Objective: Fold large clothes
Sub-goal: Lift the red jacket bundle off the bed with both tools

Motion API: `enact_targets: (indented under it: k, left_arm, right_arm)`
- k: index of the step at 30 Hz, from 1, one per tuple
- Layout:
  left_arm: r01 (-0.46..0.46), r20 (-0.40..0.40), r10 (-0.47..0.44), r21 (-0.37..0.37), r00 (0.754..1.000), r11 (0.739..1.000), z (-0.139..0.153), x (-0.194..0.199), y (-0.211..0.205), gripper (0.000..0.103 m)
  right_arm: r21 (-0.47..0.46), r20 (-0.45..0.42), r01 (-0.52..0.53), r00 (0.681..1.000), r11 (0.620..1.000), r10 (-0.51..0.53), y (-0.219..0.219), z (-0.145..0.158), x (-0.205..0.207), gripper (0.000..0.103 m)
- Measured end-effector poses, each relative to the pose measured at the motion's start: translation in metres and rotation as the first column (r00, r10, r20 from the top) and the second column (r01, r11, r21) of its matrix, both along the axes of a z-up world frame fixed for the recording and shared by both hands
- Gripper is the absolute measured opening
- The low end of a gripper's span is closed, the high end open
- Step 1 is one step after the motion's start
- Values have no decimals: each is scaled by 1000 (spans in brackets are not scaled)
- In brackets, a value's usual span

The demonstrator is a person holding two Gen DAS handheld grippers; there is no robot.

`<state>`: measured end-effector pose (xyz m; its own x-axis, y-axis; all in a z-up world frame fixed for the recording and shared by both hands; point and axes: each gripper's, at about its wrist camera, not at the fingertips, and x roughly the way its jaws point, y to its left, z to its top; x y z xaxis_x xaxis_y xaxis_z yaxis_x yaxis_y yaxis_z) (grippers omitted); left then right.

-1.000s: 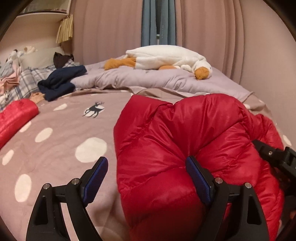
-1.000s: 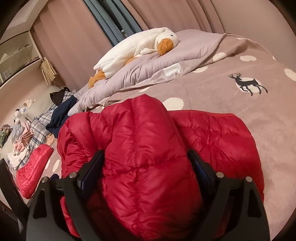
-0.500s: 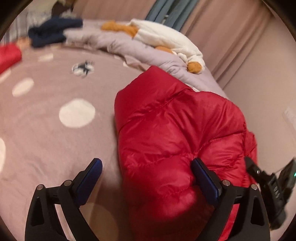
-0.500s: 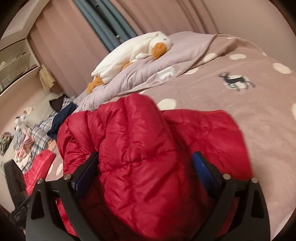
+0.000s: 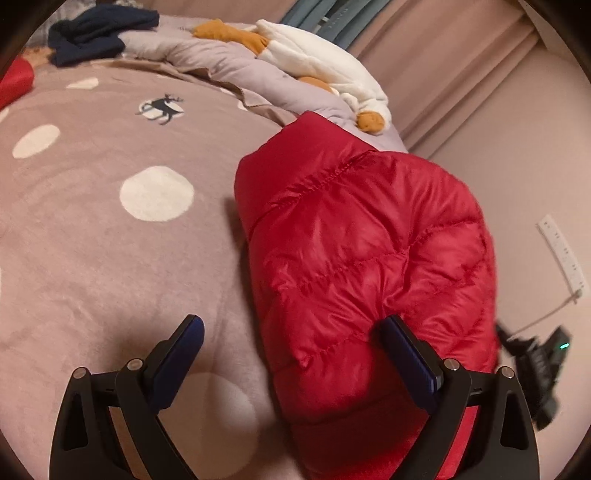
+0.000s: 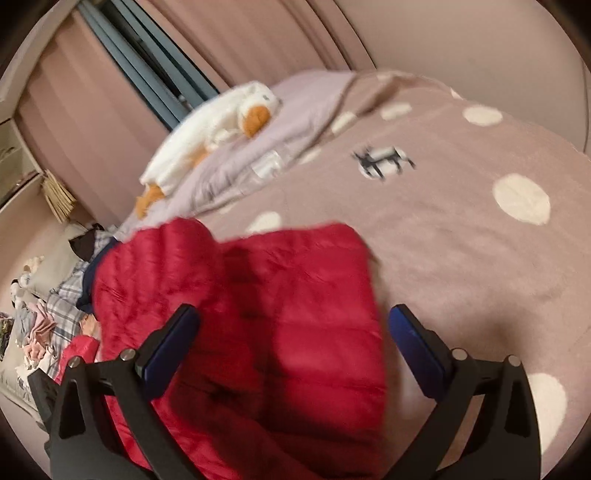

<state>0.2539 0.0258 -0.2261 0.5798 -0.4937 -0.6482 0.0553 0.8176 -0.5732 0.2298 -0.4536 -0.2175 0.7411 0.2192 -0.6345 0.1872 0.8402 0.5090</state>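
Note:
A red puffy down jacket point(image 5: 362, 251) lies folded in a thick bundle on the dotted mauve blanket point(image 5: 92, 258). My left gripper point(image 5: 291, 350) is open; its right finger presses against the jacket's near edge, its left finger is over bare blanket. In the right wrist view, which is blurred, the jacket point(image 6: 266, 314) lies flatter between and below my right gripper's point(image 6: 293, 339) open fingers, which hold nothing. The right gripper also shows at the left wrist view's right edge point(image 5: 535, 365).
A white plush goose point(image 5: 325, 70) lies on a lilac duvet point(image 5: 221, 62) at the bed's far side. A navy garment point(image 5: 96, 33) and another red garment point(image 5: 14, 81) lie far left. More clothes point(image 6: 40, 321) are piled far off. A wall with a power strip point(image 5: 561, 254) is at right.
The raised fold of the jacket has come down and the bundle lies flatter. Both grippers have tilted and shifted; the right one has pulled back from the jacket.

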Motion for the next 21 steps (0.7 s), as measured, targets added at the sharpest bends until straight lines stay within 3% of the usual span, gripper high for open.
enact_targets:
  k: [3, 6, 9, 21]
  left_arm:
    - [43, -37, -47, -115, 998, 992, -4, 7, 1, 96]
    - [96, -106, -116, -178, 988, 979, -15, 19, -10, 101]
    - [124, -146, -169, -280, 975, 952, -26, 27, -19, 102]
    - [158, -153, -218, -332, 964, 930, -35, 42, -38, 103]
  right_arm:
    - [120, -45, -23, 999, 993, 28, -12, -18, -2, 103]
    - [249, -86, -62, 993, 966, 86, -18, -36, 1, 103]
    - [305, -111, -64, 989, 950, 102, -21, -50, 0, 102]
    - [335, -123, -92, 983, 938, 140, -19, -54, 5, 103]
